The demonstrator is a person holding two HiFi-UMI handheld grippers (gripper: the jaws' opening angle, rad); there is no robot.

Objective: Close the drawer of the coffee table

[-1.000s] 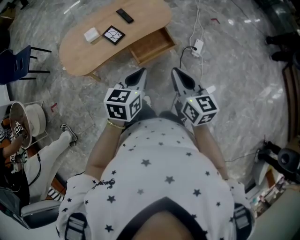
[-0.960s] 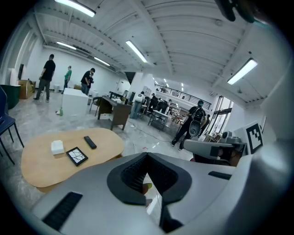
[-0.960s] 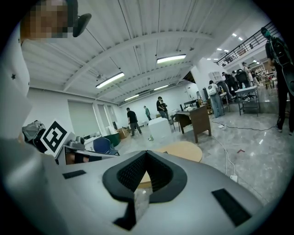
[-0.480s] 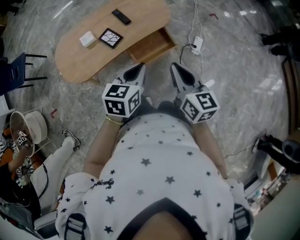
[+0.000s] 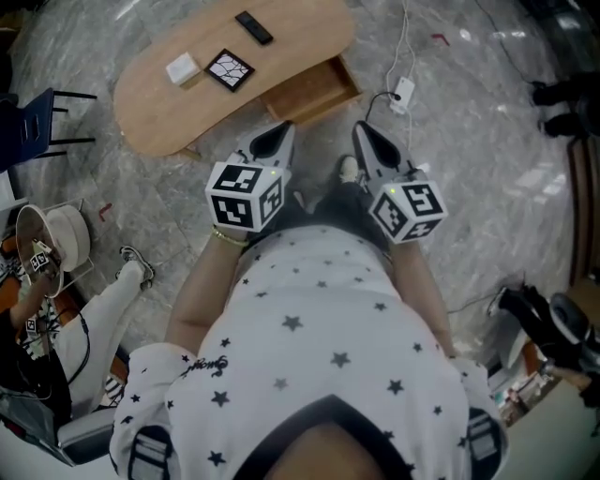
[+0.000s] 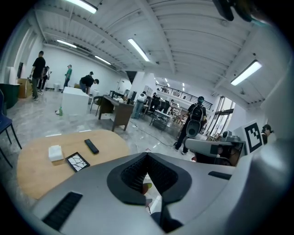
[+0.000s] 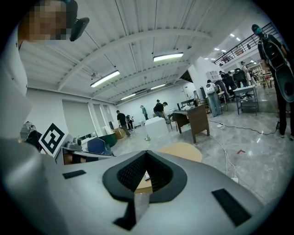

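Drawer (image 5: 309, 94) open beneath coffee table (image 5: 302, 30)

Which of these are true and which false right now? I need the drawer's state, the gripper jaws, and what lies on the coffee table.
1. The drawer is pushed fully in. False: it stands pulled out of the coffee table.
2. The left gripper and the right gripper both have their jaws together with nothing between them. True.
3. A black remote lies on the table top. True.
4. The white box lies inside the drawer. False: it sits on the table top, beside the black-and-white tile.
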